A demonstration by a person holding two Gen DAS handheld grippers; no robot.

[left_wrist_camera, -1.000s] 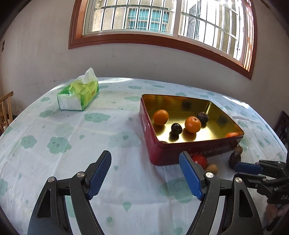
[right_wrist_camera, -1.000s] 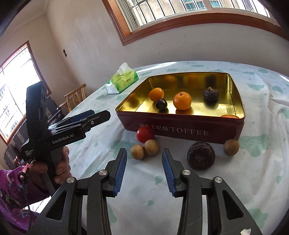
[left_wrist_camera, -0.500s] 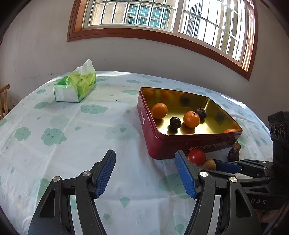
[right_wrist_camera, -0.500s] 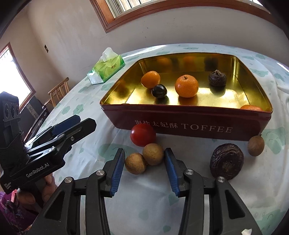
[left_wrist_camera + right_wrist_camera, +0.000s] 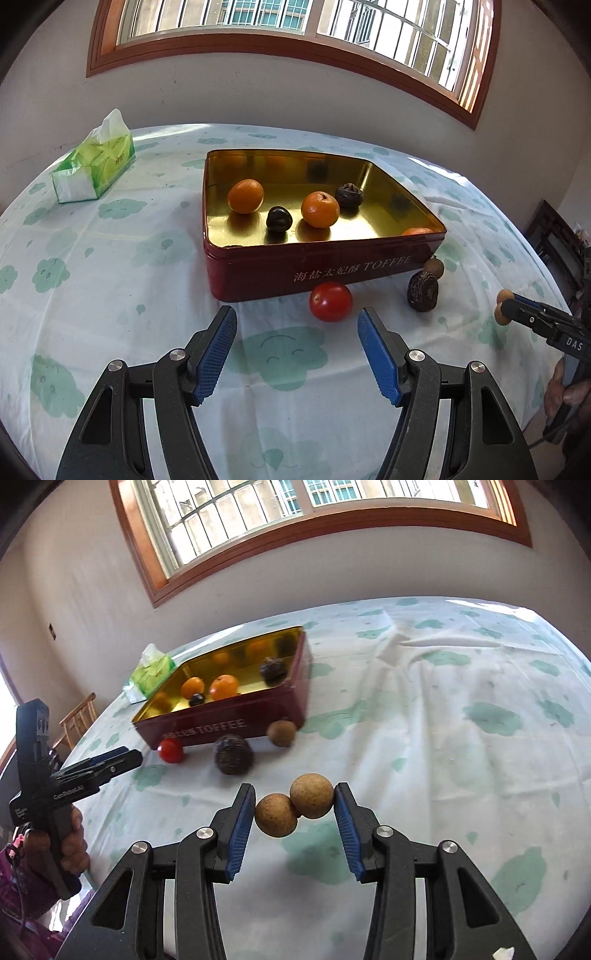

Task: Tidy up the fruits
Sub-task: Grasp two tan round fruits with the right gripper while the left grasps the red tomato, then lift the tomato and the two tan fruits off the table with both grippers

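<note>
My right gripper (image 5: 295,805) is shut on two brown longans (image 5: 276,815), pressed side by side between its blue pads and lifted off the tablecloth. The left wrist view shows them at that gripper's tip (image 5: 503,297). My left gripper (image 5: 296,317) stands open and holds nothing, just short of a red tomato (image 5: 330,301). The tomato lies against the front wall of a red toffee tin (image 5: 314,273). A dark wrinkled fruit (image 5: 423,290) and another longan (image 5: 434,266) lie by the tin's right corner. Inside the tin are oranges (image 5: 320,209) and dark fruits (image 5: 279,219).
A green tissue box (image 5: 94,166) stands at the far left of the table, behind the tin. A wooden chair (image 5: 77,716) sits past the table's left edge. Dark furniture (image 5: 554,240) is at the right. A hand (image 5: 70,845) grips the left gripper's handle.
My right gripper has closed on the two longans, lifted them and swung away to the right of the tin. My left gripper has moved in toward the tomato.
</note>
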